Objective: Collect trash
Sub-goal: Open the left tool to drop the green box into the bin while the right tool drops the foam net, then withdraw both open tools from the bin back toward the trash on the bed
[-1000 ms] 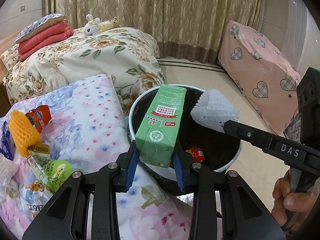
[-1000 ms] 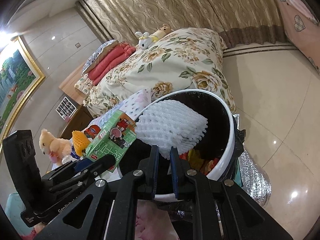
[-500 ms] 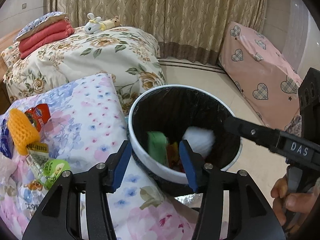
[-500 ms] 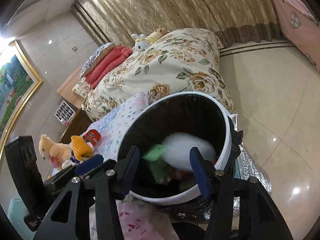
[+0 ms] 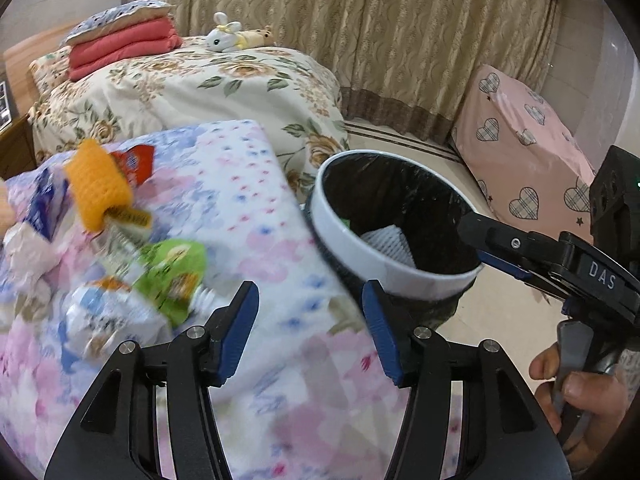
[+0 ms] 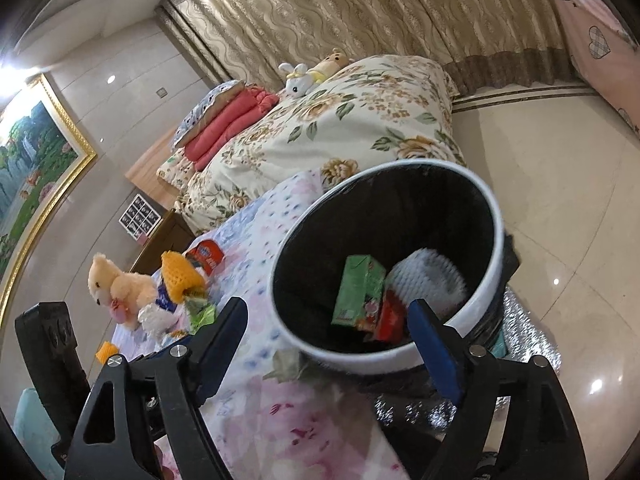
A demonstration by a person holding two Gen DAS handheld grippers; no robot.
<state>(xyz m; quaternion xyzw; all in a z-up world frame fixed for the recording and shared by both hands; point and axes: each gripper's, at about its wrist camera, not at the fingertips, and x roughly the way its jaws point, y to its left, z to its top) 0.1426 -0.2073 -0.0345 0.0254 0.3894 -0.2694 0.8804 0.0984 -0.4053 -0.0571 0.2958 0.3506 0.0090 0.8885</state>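
Right wrist view: bin (image 6: 392,356) holds green carton (image 6: 358,290), white foam net (image 6: 430,280); both grippers empty, just opening.

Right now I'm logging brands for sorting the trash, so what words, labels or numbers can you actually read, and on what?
"DAS": white letters on the right gripper arm, left wrist view.
Green carton in the trash bin: printing too small to read.
Red packet on the floral sheet: blue logo, illegible.
Green wrapper and yellow label: blurred, unreadable.
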